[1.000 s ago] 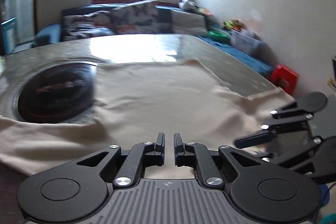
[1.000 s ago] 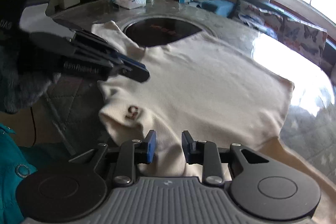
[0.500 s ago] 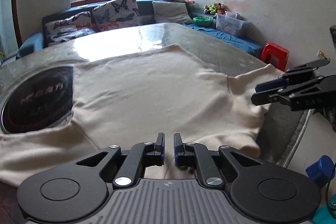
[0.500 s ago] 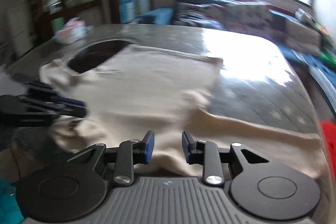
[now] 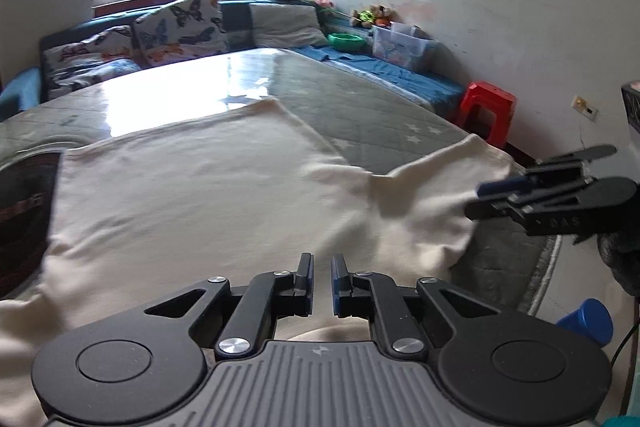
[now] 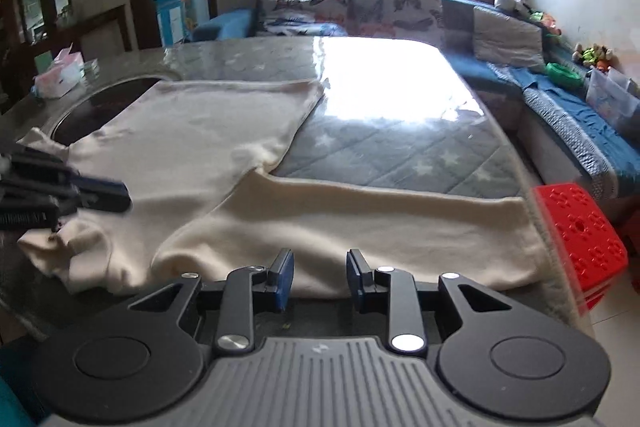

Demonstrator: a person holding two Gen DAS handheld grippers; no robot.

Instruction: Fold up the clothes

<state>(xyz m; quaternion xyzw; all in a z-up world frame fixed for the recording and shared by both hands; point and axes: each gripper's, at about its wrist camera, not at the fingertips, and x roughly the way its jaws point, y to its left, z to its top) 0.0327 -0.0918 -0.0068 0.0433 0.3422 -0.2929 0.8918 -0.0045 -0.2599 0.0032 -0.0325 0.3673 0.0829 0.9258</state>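
While both pairs of jaws stand parted with nothing between them, the left gripper (image 5: 321,281) shows only a narrow gap and the right gripper (image 6: 319,279) a wider one. Just beyond the right gripper, across the lower middle of its view, lies a sleeve (image 6: 360,223) of the cream shirt (image 5: 180,187), its long axis running left to right toward the red stool (image 6: 576,231) at the right edge. That sleeve sits flat on the worktop (image 6: 400,147), directly ahead of the right jaws, so the right hand is nearer to it. In the left view the shirt's body fills the centre and left, spread flat, with its hem toward the upper middle. My guess: the coming move is folding this sleeve inward over the body, toward frame left.
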